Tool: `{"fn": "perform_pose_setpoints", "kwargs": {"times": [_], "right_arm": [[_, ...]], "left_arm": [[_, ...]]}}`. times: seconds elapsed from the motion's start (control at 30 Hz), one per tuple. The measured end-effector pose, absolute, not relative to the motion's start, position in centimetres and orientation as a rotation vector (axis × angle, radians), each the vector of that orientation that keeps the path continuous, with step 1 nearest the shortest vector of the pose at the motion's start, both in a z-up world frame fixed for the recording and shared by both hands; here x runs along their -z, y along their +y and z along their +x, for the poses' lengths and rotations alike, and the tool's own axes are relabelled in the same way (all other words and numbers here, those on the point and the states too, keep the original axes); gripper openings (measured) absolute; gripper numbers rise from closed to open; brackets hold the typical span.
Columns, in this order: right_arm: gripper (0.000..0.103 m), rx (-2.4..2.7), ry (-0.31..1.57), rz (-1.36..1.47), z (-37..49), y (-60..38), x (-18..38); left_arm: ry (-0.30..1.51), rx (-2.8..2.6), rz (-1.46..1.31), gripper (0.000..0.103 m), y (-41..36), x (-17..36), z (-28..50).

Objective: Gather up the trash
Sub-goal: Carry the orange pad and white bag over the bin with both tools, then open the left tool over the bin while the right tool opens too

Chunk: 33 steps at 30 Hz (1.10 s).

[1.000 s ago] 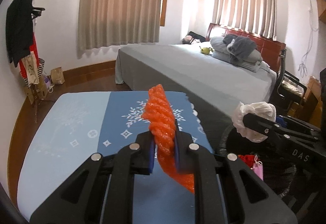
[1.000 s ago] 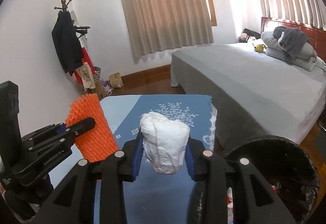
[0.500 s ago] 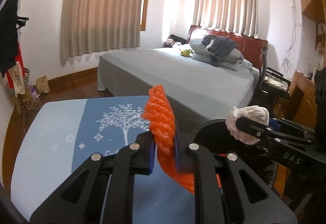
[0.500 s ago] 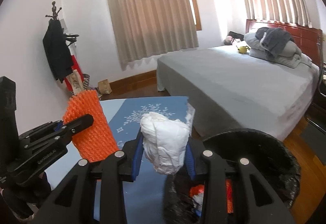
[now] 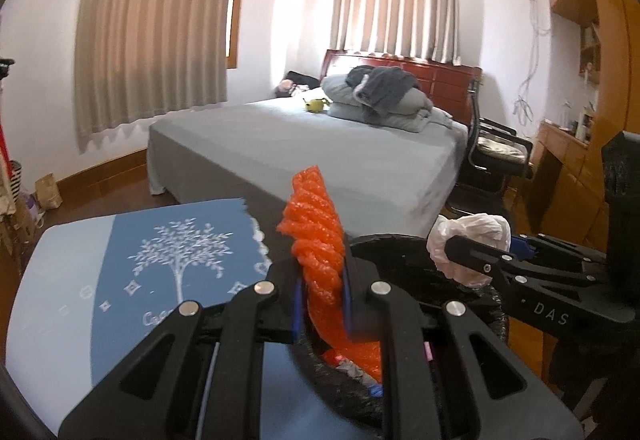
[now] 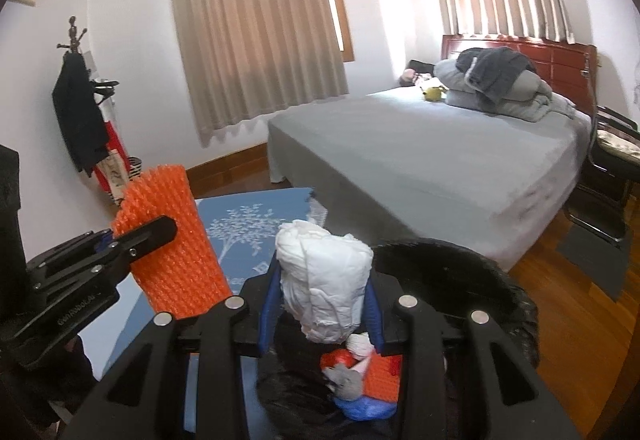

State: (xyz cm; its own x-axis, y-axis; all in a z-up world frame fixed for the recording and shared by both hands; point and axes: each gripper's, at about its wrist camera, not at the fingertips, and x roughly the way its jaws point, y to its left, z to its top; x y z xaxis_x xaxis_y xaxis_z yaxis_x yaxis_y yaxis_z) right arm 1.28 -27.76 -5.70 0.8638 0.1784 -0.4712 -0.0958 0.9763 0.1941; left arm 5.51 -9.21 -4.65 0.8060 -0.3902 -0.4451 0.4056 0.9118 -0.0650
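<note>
The left gripper (image 5: 322,304) pinches an orange foam net (image 5: 316,240) between its blue pads, the jaws pressed tight on it so that the net stands up above them and hangs below. The right gripper (image 6: 320,304) pinches a crumpled white wad (image 6: 324,280), its jaws held apart by the bulk of the wad. Both pieces hang at the black-lined trash bin (image 6: 480,280), which stands just beside the blue tablecloth (image 5: 152,252) — the wad over the opening, the net's lower end over the near rim. Inside the bin lie other scraps, orange, blue and grey.

The step in hand appears to be the drop. To do it well, each piece should be fully over the opening before its jaws part; the net looks closest to the rim, so the left hand likely needs to come further across. The net is light and springy and may cling to a pad, so a full spread of the jaws would serve better than a slight one. The two grippers are close together — letting go one at a time would keep them from knocking.
</note>
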Motion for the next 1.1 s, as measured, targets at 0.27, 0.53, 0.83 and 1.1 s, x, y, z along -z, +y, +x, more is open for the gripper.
{"fn": "perform_pose_setpoints", "kwargs": {"times": [0.27,0.53,0.83,1.1], "right_arm": [[0.036,-0.072,0.523,0.178,1.3,-30.5,6.3],[0.036,-0.026,0.548,0.181,1.9,-32.7,7.5],[0.037,0.006,0.584,0.192,3.3,-34.4,9.1],[0.043,0.027,0.616,0.199,4.2,-35.2,10.5]], "left_arm": [[0.489,0.495,0.043,0.014,-12.6,6.2,6.7],[0.521,0.53,0.052,0.014,-15.2,8.3,8.9],[0.56,0.565,0.062,0.014,-17.0,9.9,11.0],[0.597,0.589,0.054,0.035,-17.1,11.0,12.2]]}}
